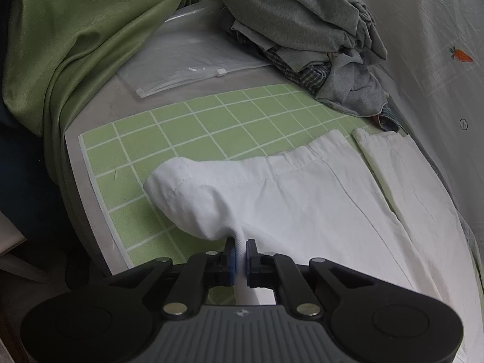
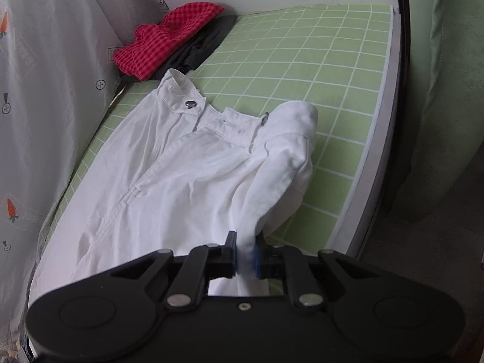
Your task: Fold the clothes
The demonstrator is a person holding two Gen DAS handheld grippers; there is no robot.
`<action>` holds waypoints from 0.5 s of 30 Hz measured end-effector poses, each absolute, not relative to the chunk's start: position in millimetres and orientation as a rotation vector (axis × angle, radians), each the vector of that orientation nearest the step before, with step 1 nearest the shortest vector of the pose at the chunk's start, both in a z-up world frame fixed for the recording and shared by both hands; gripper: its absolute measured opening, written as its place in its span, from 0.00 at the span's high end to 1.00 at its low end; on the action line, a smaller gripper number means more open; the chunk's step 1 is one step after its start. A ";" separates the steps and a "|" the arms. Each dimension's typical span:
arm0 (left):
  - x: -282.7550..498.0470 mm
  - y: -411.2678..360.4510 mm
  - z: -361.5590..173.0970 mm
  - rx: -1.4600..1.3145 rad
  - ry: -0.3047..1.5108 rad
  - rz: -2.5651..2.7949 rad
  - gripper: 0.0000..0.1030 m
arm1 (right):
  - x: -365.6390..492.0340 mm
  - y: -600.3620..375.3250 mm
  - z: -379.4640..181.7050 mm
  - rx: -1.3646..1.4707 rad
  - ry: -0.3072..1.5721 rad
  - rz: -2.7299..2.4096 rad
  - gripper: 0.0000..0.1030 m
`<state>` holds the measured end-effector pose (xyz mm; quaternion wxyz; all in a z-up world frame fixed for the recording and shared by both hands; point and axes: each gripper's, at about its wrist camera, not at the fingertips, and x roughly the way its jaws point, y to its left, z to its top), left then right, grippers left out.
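White trousers (image 1: 317,199) spread flat on a green mat with a white grid (image 1: 187,133), legs running toward the left wrist camera, waistband at the far end in the right wrist view, with a dark metal button (image 2: 190,103) showing near the open fly. Left gripper (image 1: 239,255) clamped on a fold of the white cloth at the near edge of one leg — blue pads (image 1: 232,257) pressing the fabric from both sides, cloth pulled up into a rounded hump just beyond the jaws. Right gripper (image 2: 245,255) likewise pinched tight on a ridge of the same trousers (image 2: 169,175) near the hip, fabric drawn up off the mat (image 2: 317,69) into a raised, draped peak. No earlier picture to compare with, so only the grip itself told here: both sets of jaws nearly closed, with cloth between them. Beyond the trousers in the left wrist view, a heap of grey and checked clothes (image 1: 302,30) at the far edge of the mat, a clear plastic zip bag (image 1: 187,57) beside it on the bare grey surface, and a green curtain (image 1: 84,36) hanging at the left. In the right wrist view, a red checked garment (image 2: 163,42) lying on top of a dark one (image 2: 205,45) in the far corner — well apart from the waistband. Pale sheet printed with small carrots (image 2: 45,75) along the side of the mat.
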<state>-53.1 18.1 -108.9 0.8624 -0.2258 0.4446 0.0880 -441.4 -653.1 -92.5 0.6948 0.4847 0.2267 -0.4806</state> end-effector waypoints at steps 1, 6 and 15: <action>-51.0 15.6 -101.3 -0.476 0.913 0.169 0.95 | -441.3 -653.0 -86.7 1.082 0.479 -1.058 0.90; -35.4 -4.5 -59.5 -0.483 0.796 0.078 0.95 | -432.1 -662.0 -47.0 1.078 0.311 -0.972 0.92; -10.4 -66.9 39.9 -0.433 0.543 -0.036 0.95 | -407.0 -683.8 35.7 0.952 0.103 -0.829 0.93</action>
